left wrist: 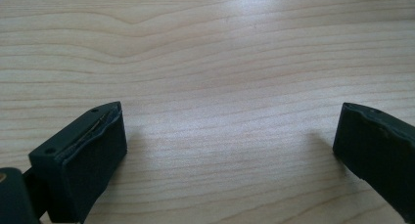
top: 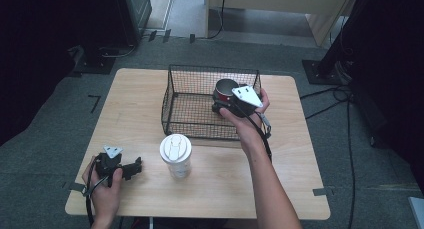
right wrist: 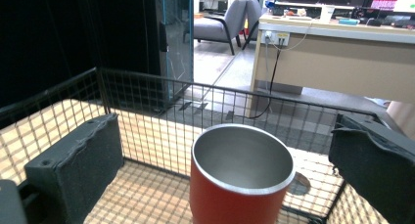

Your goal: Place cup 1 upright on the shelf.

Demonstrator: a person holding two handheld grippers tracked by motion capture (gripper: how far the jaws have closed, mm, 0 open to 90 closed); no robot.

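High view first: the right gripper [top: 231, 103] is held over the near right corner of the wire basket [top: 176, 105], with the red cup [top: 225, 89] standing upright inside that corner, directly ahead of the fingers. The left gripper [top: 131, 169] rests low on the table [top: 145, 84] near the person's edge, well apart from the basket; a lidded white cup [top: 175, 155] stands between it and the basket. The right hand is plainly the nearer one to the red cup.

Left gripper view: its fingers [left wrist: 95, 145] stand wide apart with bare wood between them, nothing held.

Right gripper view: the red cup [right wrist: 238, 185] sits between the spread fingers [right wrist: 78, 165], its axis vertical, its open steel mouth up. A gap shows on either side, so the pads appear clear of its wall; I judge the cup is not gripped. This view gives those gaps, which the high view hides beneath the hand. Whether the cup rests on the basket floor I cannot tell.
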